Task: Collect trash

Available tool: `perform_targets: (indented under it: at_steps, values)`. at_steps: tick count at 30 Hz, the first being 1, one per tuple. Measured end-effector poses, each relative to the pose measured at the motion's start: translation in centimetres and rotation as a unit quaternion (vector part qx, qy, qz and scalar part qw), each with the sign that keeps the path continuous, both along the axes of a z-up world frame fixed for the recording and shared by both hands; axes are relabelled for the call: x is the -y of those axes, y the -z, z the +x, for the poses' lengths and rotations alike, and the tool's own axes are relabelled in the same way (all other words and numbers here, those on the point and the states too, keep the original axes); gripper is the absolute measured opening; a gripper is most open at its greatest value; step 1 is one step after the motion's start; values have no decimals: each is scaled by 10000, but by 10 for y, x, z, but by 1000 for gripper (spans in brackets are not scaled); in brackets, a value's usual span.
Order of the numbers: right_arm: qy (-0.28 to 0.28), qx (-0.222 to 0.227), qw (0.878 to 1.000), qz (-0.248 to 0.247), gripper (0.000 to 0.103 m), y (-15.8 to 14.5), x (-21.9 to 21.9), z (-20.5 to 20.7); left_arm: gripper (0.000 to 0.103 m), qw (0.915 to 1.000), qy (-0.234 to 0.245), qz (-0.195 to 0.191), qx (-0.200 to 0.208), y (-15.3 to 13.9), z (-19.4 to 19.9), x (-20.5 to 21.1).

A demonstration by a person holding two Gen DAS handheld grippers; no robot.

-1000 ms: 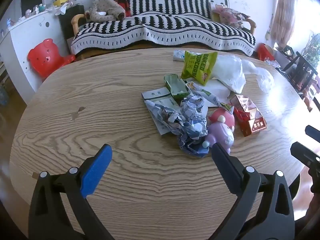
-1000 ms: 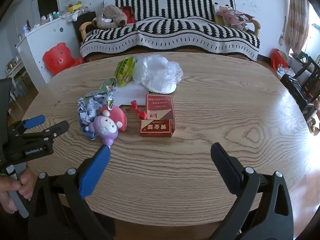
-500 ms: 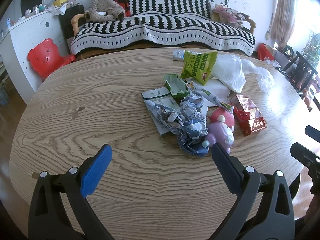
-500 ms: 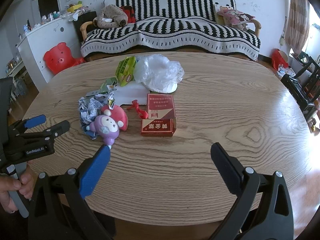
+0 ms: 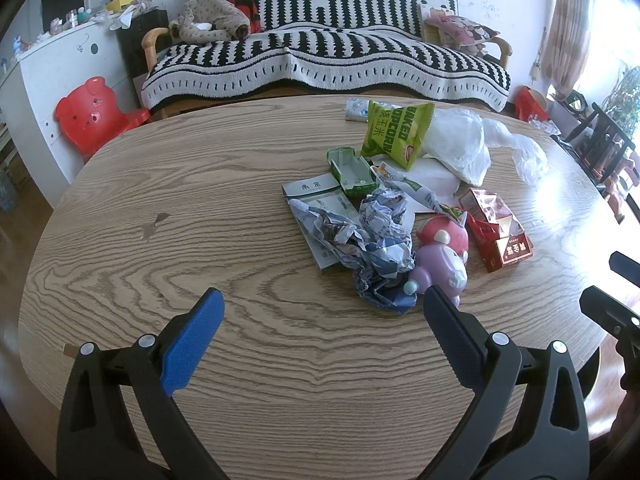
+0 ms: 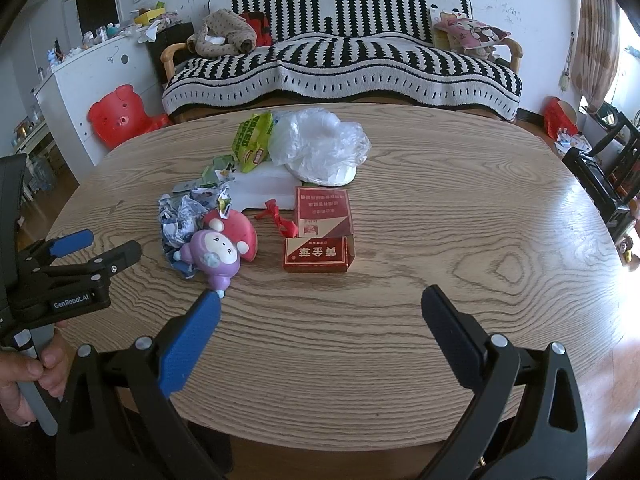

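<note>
Trash lies in a heap on the oval wooden table (image 5: 200, 208): crumpled blue-white paper (image 5: 372, 240), a green popcorn bag (image 5: 396, 132), a green carton (image 5: 350, 172), a clear plastic bag (image 5: 460, 148), a torn red box (image 5: 500, 236). The red box (image 6: 320, 236), plastic bag (image 6: 320, 148) and crumpled paper (image 6: 180, 220) also show in the right wrist view. My left gripper (image 5: 320, 340) is open and empty, short of the paper. My right gripper (image 6: 320, 332) is open and empty, short of the red box.
A purple and pink toy (image 5: 440, 256) lies against the paper; it also shows in the right wrist view (image 6: 220, 252). A striped sofa (image 5: 320, 64) stands behind the table. A red pig stool (image 5: 92, 116) is at the far left. Dark chairs (image 6: 604, 176) stand at the right.
Both grippers have crept slightly forward toward the heap. Both stay open and nothing on the table has moved.
</note>
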State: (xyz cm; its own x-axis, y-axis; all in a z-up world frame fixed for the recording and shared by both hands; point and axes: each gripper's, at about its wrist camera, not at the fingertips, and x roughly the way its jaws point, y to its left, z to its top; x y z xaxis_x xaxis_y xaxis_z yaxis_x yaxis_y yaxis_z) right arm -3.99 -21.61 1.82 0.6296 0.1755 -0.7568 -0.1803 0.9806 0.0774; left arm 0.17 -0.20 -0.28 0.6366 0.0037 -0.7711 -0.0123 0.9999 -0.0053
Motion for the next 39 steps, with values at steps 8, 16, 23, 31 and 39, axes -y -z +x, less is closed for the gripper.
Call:
perform_targets:
  at_steps: [8,16,23,31,39]
  values:
    - [0,-5,10000,8,97,0,0,0,97,10000,-2,-2,0,0,0,0]
    - [1,-11,10000,11,97,0,0,0,97,10000,-4,-12,-8,6,1,1]
    - [2,-13,10000,10,97,0,0,0,97,10000,-3,-9,-13,6,1,1]
    - [-19,-11,10000,4,97,1,-1,2,97,9999,64,-4,-88,12,1,9]
    - [-190,-24,9998,-108,97,23,-13,22,97,9992,258,274,-151,18,33,29]
